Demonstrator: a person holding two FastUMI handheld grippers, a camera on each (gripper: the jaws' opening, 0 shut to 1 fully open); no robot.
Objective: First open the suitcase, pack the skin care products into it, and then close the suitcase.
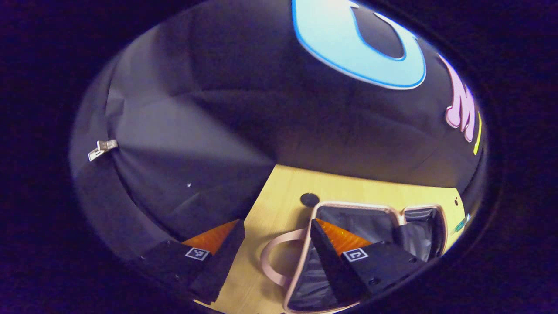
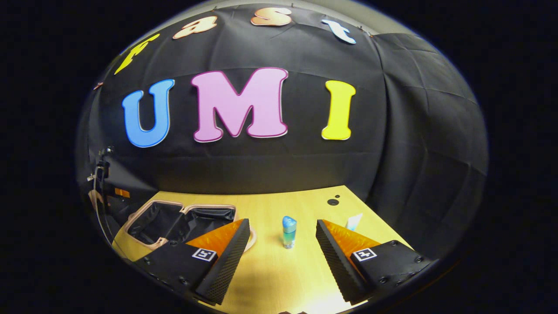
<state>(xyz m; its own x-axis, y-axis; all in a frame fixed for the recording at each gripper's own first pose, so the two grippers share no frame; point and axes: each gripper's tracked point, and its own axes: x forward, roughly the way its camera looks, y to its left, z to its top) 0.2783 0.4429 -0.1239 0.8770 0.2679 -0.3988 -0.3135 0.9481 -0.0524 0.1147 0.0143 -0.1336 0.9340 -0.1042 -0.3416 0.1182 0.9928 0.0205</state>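
Here both grippers, left and right, gape released; suitcase open lower left, blue bottle centre

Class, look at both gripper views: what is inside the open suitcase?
The suitcase shows dark lining in both halves, with no skin care products on the visible parts. The left gripper and right gripper fingers cover part of its interior.
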